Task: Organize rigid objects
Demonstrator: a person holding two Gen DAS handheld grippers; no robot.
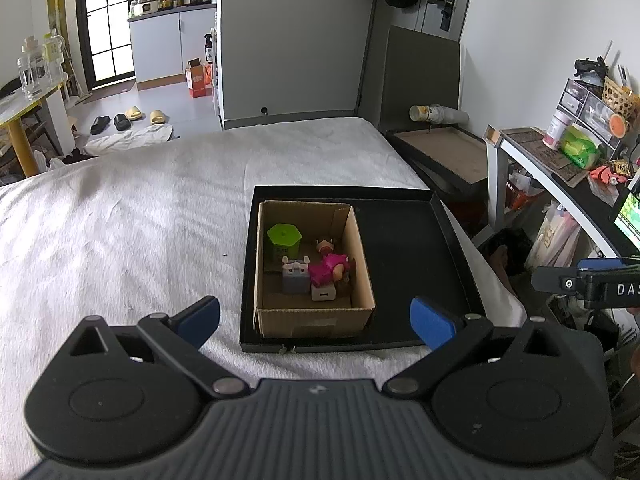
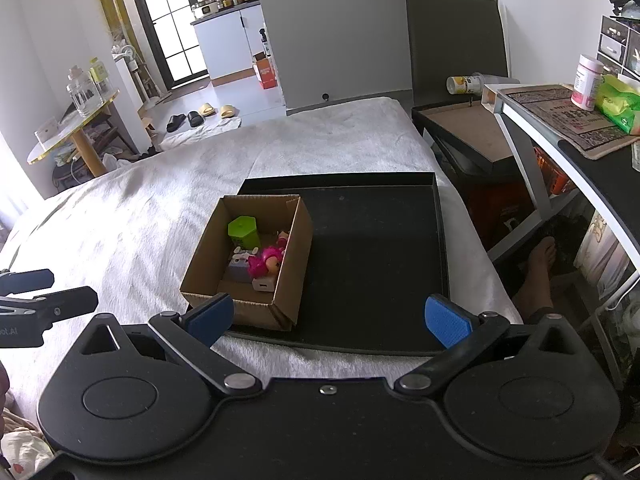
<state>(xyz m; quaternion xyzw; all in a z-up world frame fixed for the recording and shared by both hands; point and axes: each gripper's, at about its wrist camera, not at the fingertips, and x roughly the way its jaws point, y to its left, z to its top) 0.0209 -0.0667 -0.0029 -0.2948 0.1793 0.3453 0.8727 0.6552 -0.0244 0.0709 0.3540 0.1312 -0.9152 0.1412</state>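
While I hover both over the bed | left gripper (image 1: 315, 322) spread, empty | right gripper (image 2: 330, 320) spread, empty | cardboard box (image 1: 316, 318) just ahead on black tray (image 1: 404, 240), holding green hexagonal container (image 1: 284, 237), pink doll (image 1: 330, 268), two white blocks.

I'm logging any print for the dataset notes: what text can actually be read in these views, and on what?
"DAS": white letters, cut off by the frame edge, on the right gripper.
"ot.AI": cut off, on the left gripper.
Green jar label, white bottle and yellow can: too blurred to read.
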